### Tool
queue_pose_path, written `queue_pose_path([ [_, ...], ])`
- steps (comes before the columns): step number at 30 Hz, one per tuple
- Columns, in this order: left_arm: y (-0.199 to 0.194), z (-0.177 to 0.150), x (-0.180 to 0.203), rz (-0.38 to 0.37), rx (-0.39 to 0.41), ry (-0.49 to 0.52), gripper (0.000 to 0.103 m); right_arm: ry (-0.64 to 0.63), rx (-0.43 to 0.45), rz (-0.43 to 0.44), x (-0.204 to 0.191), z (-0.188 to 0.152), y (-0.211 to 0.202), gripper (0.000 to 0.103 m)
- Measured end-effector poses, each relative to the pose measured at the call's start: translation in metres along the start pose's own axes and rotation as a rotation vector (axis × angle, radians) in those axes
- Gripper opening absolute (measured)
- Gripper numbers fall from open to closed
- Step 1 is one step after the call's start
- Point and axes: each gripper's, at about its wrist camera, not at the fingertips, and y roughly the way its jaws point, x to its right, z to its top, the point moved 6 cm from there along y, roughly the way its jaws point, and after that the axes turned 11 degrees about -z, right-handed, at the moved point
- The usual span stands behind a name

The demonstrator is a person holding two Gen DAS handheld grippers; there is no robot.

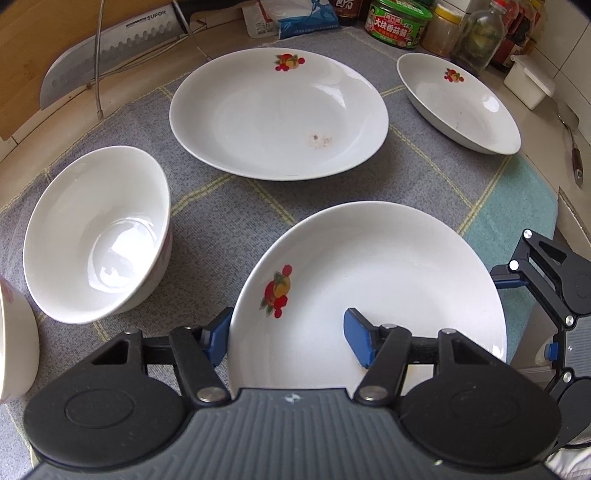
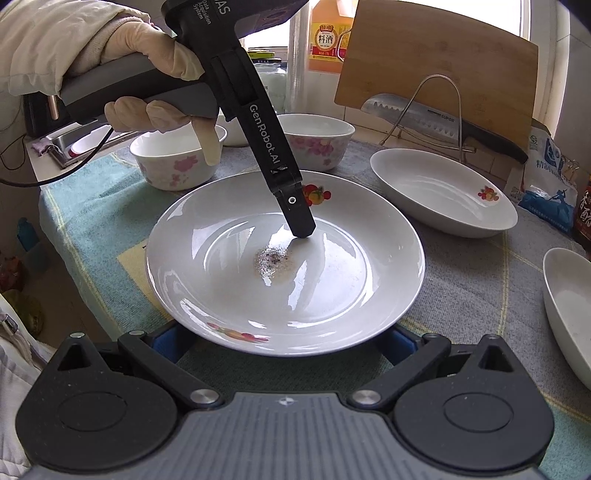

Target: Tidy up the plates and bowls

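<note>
A white plate with a fruit print lies nearest on the grey cloth. My left gripper is open astride its near rim, one blue pad outside the rim, one over the inside. In the right wrist view the same plate shows a dark stain, and the left gripper's finger reaches into it. My right gripper is open with its fingers under the plate's near edge. A second plate, a third and a white bowl lie beyond.
A cleaver rests on a wire rack against a wooden board. Jars and bottles stand at the back. Two flower-print bowls sit at the cloth's far side. A spatula lies at the right.
</note>
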Motion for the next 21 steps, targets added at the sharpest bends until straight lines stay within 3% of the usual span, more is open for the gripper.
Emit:
queue_pose_path([
  [21,-0.0059,0.0046,0.0082,-0.008,0.0,0.023,0.062,-0.004,-0.018,0.019,0.0084,0.0014,-0.0073,0.103],
])
